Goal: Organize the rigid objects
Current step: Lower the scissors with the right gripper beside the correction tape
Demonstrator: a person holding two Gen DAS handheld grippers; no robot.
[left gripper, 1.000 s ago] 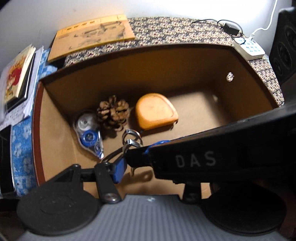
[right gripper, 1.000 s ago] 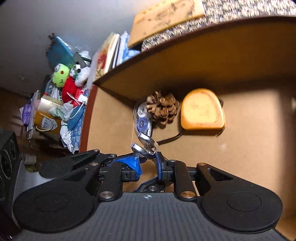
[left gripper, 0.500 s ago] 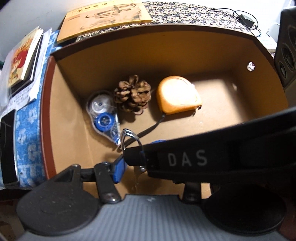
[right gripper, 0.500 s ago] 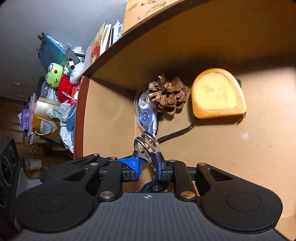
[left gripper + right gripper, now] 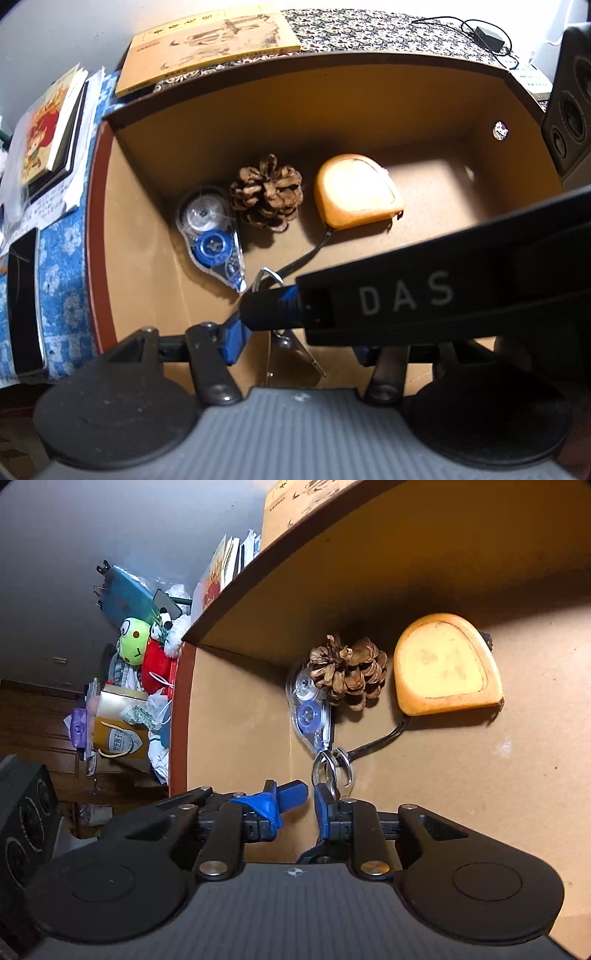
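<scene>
Key ring (image 5: 331, 764) | lower part hidden behind right hand-held gripper (image 5: 310, 801)

Right hand-held gripper (image 5: 310, 803) opens over the box floor
Its blue fingers (image 5: 291, 794) now stand apart; the metal rings (image 5: 330, 766) sit lower, by the correction-tape tip (image 5: 325, 744).

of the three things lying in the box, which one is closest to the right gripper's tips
The correction tape dispenser, clear with a blue wheel: its pointed tip reaches almost to the right gripper. The pine cone and the yellow tape measure lie farther back, toward the box wall.
</scene>
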